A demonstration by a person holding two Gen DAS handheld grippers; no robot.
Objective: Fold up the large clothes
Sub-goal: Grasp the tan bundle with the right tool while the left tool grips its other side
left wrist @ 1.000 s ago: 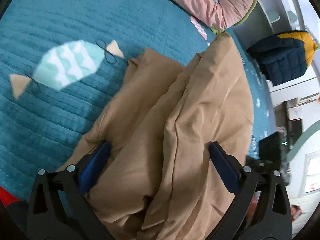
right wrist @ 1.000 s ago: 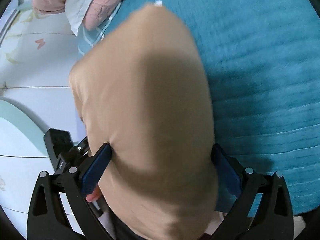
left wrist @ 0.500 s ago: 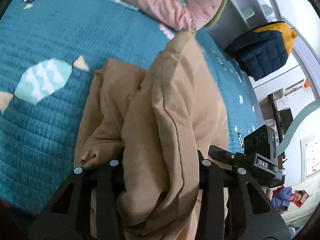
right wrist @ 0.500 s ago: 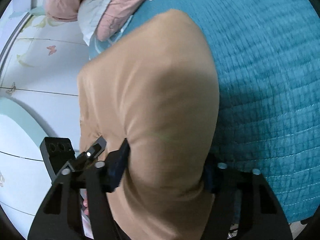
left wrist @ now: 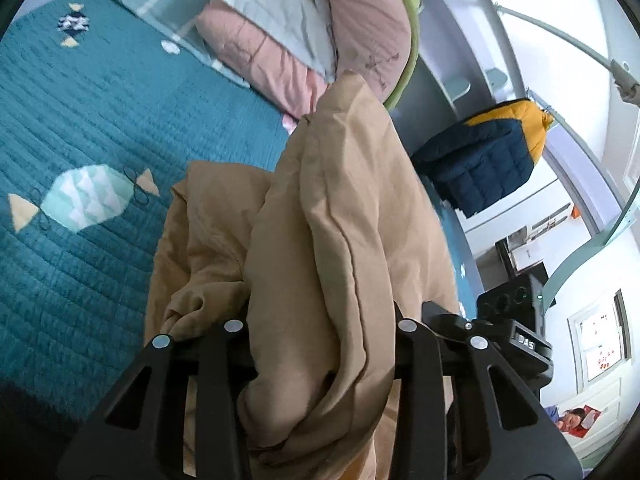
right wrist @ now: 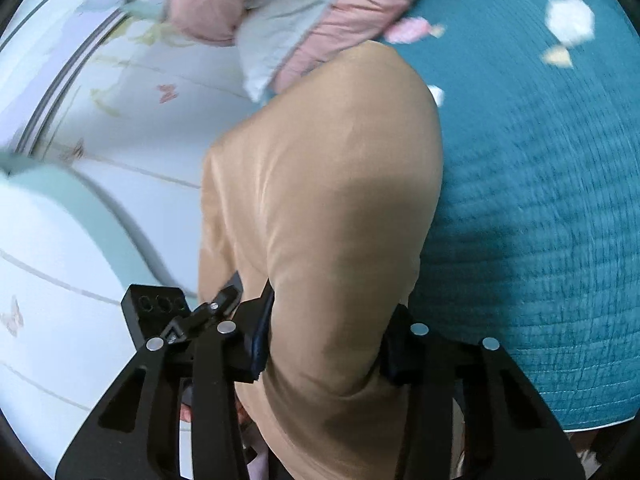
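Observation:
A large tan garment (left wrist: 328, 216) hangs in thick folds over the teal quilted bed (left wrist: 80, 128). My left gripper (left wrist: 320, 320) is shut on a bunched fold of it, with cloth spilling over and hiding the fingertips. In the right wrist view the same tan garment (right wrist: 328, 208) fills the middle. My right gripper (right wrist: 326, 336) is shut on it, the blue pads pressed into the cloth on both sides. The right gripper's black body (left wrist: 512, 332) shows at the right of the left wrist view, close beside the left one.
Pink and grey bedding (left wrist: 304, 32) is piled at the head of the bed, also in the right wrist view (right wrist: 304, 12). A navy and yellow padded jacket (left wrist: 488, 160) hangs to the right. A white wardrobe (right wrist: 80, 216) stands left of the bed.
Both grippers went from open to shut on the tan garment. Both have lifted and tilted upward, bringing the bedding pile and room into view.

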